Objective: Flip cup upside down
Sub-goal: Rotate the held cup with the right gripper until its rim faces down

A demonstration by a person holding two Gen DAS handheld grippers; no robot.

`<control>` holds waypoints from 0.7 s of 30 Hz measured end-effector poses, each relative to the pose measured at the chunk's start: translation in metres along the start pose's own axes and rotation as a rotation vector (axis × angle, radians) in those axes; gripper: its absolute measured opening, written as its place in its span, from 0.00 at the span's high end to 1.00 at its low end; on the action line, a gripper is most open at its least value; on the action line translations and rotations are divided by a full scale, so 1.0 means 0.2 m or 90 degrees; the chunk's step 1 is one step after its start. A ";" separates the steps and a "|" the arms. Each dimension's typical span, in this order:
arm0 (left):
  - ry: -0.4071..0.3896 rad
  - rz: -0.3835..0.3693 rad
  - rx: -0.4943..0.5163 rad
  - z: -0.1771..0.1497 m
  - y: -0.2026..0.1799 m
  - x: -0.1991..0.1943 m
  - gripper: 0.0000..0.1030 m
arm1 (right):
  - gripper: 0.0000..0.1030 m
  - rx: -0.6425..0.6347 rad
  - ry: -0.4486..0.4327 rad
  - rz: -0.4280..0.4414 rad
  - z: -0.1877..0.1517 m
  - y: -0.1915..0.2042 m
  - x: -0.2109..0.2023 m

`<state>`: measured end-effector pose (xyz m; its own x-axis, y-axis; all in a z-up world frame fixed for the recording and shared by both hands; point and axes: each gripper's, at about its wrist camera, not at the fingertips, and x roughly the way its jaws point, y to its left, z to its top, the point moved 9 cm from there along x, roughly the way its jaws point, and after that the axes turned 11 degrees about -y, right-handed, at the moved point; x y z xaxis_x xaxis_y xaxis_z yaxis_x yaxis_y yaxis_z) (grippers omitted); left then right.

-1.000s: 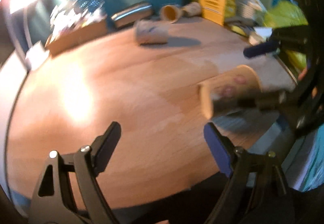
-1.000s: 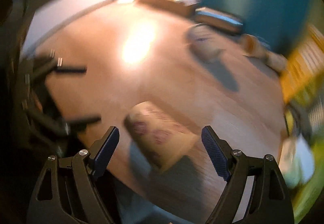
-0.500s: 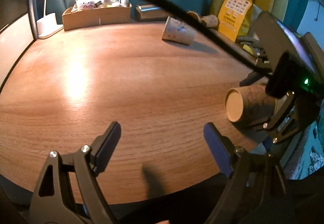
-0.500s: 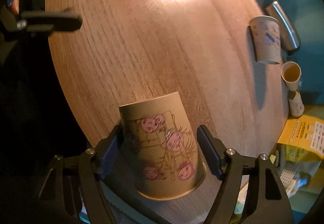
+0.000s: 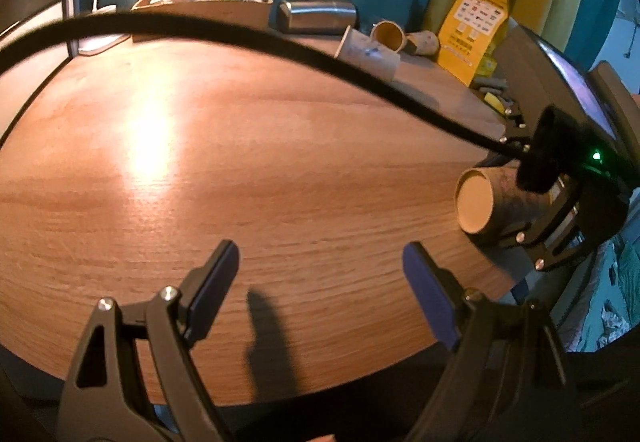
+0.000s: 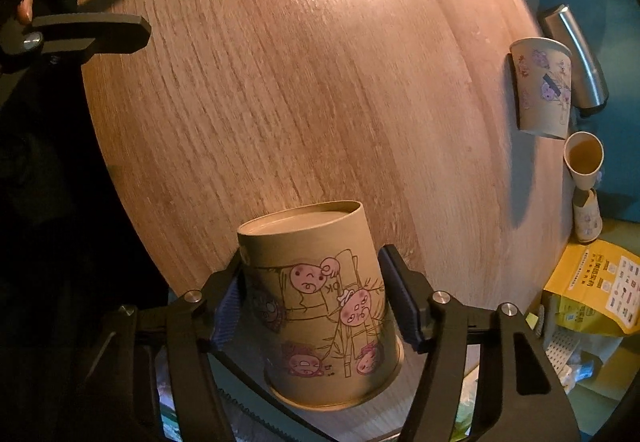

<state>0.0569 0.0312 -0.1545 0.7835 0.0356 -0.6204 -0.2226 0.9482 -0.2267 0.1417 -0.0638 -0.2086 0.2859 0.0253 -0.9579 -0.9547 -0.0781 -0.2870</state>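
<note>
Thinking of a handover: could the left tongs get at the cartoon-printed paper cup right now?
Probably yes: the left tongs are open and empty, with bare wooden table between them and the cartoon-printed paper cup, though the right tongs clamp its sides.

Little can be read. On the tan paper cup with pink cartoon faces (image 6: 320, 306), in the right wrist view, two small hand-drawn letters stand upside down just beside the top face; they look like "OK", though that is not sure. The yellow paper bag (image 5: 474, 29) at the far side of the table carries rows of small icons and print, also seen at (image 6: 600, 294), all too small to read.
</note>
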 end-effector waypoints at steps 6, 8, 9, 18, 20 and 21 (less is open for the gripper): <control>-0.002 0.000 0.003 0.00 0.00 -0.01 0.17 | 0.36 0.011 -0.009 0.011 0.03 -0.03 -0.01; -0.002 0.002 0.005 0.00 0.00 -0.01 0.17 | 0.36 0.015 -0.016 0.008 0.04 -0.04 -0.03; -0.001 0.002 0.007 0.00 0.00 -0.01 0.17 | 0.36 0.018 -0.019 0.006 0.04 -0.05 -0.03; 0.002 0.006 0.051 0.03 -0.05 -0.02 0.17 | 0.36 0.087 -0.107 -0.019 0.10 -0.12 -0.11; 0.004 0.005 0.070 0.03 -0.09 -0.02 0.17 | 0.36 0.114 -0.133 -0.022 0.09 -0.14 -0.12; 0.005 0.003 0.079 0.03 -0.10 -0.02 0.17 | 0.36 0.130 -0.148 -0.025 0.09 -0.15 -0.13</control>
<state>0.0620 0.0136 -0.1422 0.7778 0.0382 -0.6273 -0.1524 0.9798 -0.1293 0.1623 -0.0445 -0.1748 0.3196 0.2538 -0.9129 -0.9466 0.1293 -0.2954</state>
